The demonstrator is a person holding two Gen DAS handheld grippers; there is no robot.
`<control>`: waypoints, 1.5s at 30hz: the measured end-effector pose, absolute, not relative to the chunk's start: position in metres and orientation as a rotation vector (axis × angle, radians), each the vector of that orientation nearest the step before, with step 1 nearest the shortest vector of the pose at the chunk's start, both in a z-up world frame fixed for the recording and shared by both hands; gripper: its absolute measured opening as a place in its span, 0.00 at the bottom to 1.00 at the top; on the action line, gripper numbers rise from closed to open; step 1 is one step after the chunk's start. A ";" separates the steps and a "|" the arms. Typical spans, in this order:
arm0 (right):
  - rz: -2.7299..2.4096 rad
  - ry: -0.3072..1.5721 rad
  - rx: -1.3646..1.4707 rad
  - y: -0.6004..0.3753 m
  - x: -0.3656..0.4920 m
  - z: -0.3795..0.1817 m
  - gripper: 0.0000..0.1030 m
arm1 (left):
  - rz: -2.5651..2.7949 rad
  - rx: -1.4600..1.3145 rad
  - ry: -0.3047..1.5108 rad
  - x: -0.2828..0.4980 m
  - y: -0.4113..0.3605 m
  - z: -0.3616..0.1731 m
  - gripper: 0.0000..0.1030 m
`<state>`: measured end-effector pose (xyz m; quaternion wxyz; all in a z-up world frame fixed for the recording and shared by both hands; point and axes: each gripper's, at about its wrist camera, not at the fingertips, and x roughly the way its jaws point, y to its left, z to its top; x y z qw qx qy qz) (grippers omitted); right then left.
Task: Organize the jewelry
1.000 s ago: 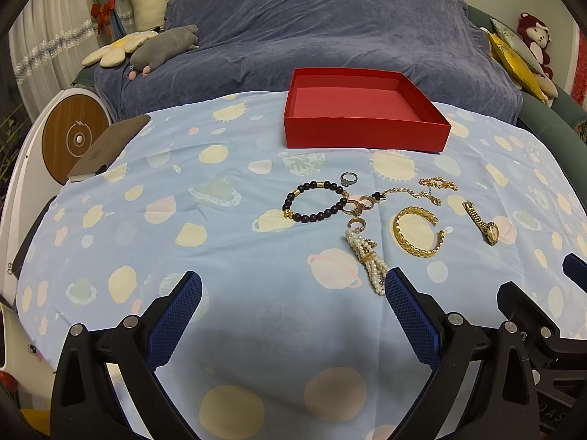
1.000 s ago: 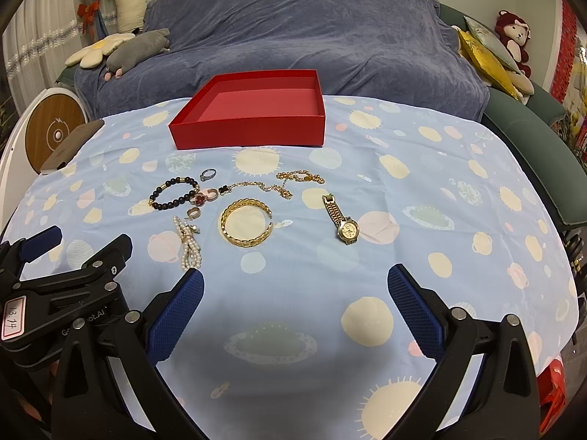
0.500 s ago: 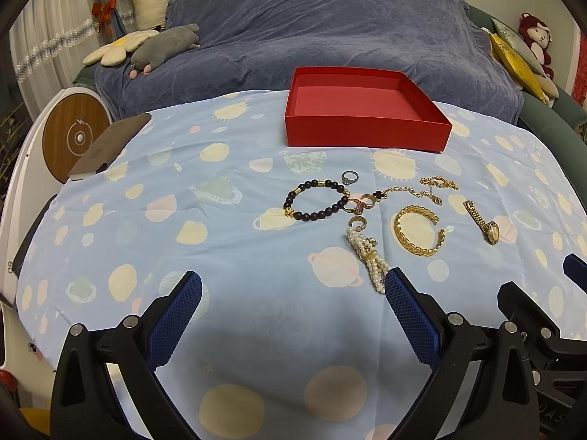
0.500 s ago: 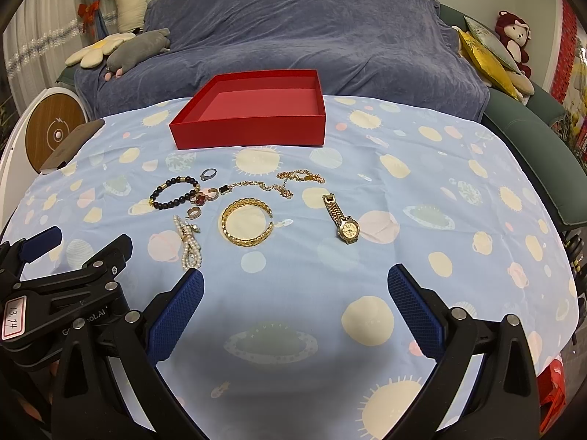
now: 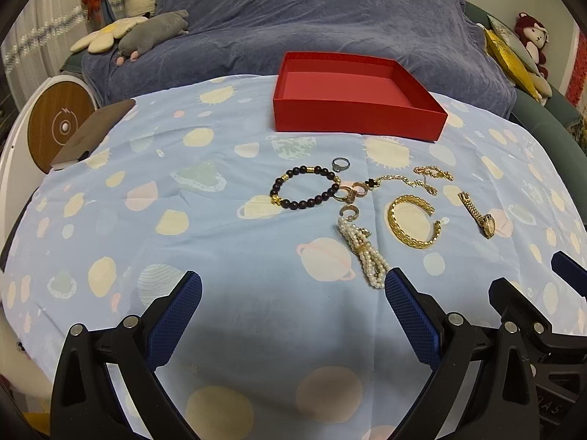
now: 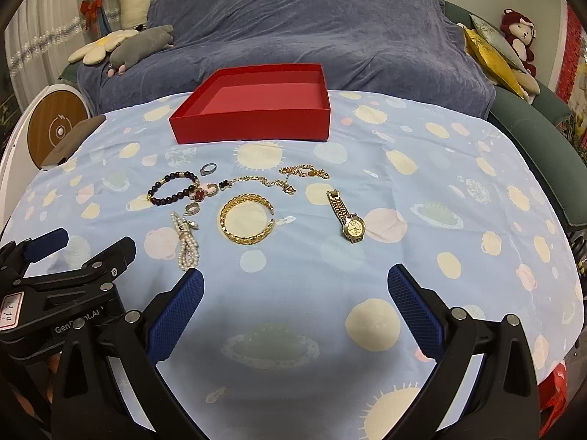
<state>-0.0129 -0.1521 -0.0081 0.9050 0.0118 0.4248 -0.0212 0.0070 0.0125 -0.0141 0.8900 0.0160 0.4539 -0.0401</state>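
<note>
Red cardboard marks the goal: the shallow red box (image 6: pixel 253 110) sits empty at the far side of the planet-print cloth (image 6: pixel 422 198), open side up, presumably so each piece can be dropped straight in. All the jewelry lies loose on the cloth just in front of the box — none of it is inside yet. Nearest the box are a small silver ring (image 6: pixel 208 169) and a thin gold chain (image 6: pixel 279 179); in front of the box's left corner lies the dark bead bracelet (image 6: pixel 172 189), touching a cluster of small rings (image 6: pixel 201 194), with a pearl strand (image 6: pixel 187 242) further forward. The gold bangle (image 6: pixel 247 218) lies in front of the box's middle, and the gold watch (image 6: pixel 346 216) in front of its right corner, well apart from the rest. The left gripper (image 5: pixel 293 315) and right gripper (image 6: pixel 295 311) hover side by side at the near edge, far from the box, both with jaws spread wide and nothing between them — a ready stance, I judge, before a first pick. Nothing blocks the way to the box, though the touching rings and bracelet may drag one another. Beyond the box are a blue-covered sofa (image 6: pixel 312 33), plush toys (image 6: pixel 124 44) and, left of the box, a brown notebook (image 5: pixel 91 134).
</note>
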 end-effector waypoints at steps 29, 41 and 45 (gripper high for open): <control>-0.060 0.944 0.159 -0.196 0.006 -0.024 0.95 | -0.228 0.106 0.972 0.051 -0.042 -0.057 0.20; 0.014 0.910 0.130 -0.163 0.022 -0.021 0.95 | -0.218 0.010 0.967 0.048 -0.006 -0.036 0.14; 0.061 0.928 0.117 -0.145 0.032 -0.032 0.93 | -0.200 -0.021 0.953 0.047 0.014 -0.027 0.13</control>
